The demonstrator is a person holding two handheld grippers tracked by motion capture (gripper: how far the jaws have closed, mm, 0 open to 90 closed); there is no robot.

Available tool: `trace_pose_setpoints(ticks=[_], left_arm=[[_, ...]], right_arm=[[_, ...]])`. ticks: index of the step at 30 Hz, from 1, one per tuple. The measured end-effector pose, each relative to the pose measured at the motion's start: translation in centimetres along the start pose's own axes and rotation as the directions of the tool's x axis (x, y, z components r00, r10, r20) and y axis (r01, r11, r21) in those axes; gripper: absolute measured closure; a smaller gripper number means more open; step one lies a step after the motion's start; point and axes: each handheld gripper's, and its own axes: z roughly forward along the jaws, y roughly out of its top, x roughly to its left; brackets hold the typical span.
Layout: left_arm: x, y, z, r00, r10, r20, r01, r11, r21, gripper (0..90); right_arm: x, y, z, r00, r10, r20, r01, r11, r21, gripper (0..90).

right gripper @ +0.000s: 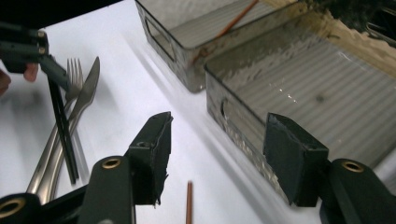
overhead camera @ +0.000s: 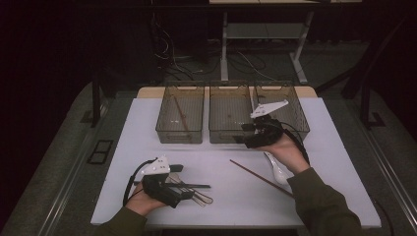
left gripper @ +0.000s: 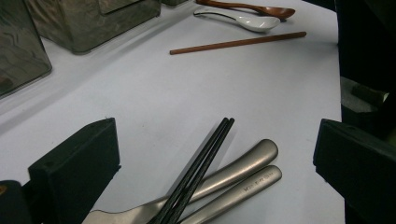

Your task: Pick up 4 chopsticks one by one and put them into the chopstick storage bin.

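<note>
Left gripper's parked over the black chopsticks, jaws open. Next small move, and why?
Probably lower the left gripper and close on the black chopsticks. Its jaws stand open with the pair lying between them, across the metal handles. One brown chopstick already lies in the left bin, so sorting seems under way.

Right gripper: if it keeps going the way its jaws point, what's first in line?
Probably the near wall of the middle bin. The right gripper has open, empty jaws that frame that wall, with bare table before it. Depth is hard to judge; it might clear the rim.
</note>
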Motion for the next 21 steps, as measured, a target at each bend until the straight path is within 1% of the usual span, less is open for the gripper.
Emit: trace_pose_setpoints(ticks=[4,6,8,10,12,14,15,18,21], left_arm=[[0.0,0.0,0.0,1.0,0.0,-0.001,0.0,1.0,0.001,0.0],[0.0,0.0,0.0,1.0,-0.001,-0.001,0.001,1.0,0.001,0.0],[0.0,0.0,0.0,1.0,-0.002,-0.002,0.002,1.0,-0.001,0.0],[0.0,0.0,0.0,1.0,-0.002,-0.001,0.002,1.0,0.0,0.0],[0.0,0.0,0.0,1.0,-0.002,-0.002,0.002,1.0,0.0,0.0],[0.0,0.0,0.0,1.0,-0.001,-0.003,0.001,1.0,-0.001,0.0],[0.1,0.0,0.0,1.0,0.0,-0.003,0.0,1.0,-0.001,0.0],[0.1,0.0,-0.1,1.0,0.005,-0.004,-0.005,1.0,-0.001,0.0],[0.1,0.0,-0.1,1.0,-0.003,-0.005,0.003,1.0,-0.006,0.0]], right_arm=[[-0.1,-1.6,-1.0,0.9998,0.018,0.007,-0.018,1.0,-0.018,41.5],[-0.2,-2.5,-1.3,0.9994,0.032,0.011,-0.032,0.999,-0.019,42.4],[-0.3,-3.3,-1.6,0.9987,0.052,-0.001,-0.052,0.999,-0.016,42.7],[-0.3,-4.1,-1.9,0.9982,0.059,0.004,-0.059,0.998,-0.017,43.4],[-0.2,-4.8,-2.2,0.9981,0.062,0.001,-0.062,0.998,-0.019,43.7],[-0.2,-5.4,-2.6,0.9981,0.061,0.002,-0.061,0.998,-0.033,44.4],[-0.2,-5.7,-2.8,0.998,0.064,0.007,-0.063,0.997,-0.033,45.2],[-0.1,-6.5,-3.5,0.9979,0.065,0.001,-0.065,0.997,-0.031,47.8],[0.2,-7.3,-4.1,0.998,0.062,-0.004,-0.062,0.998,-0.024,50.8]])
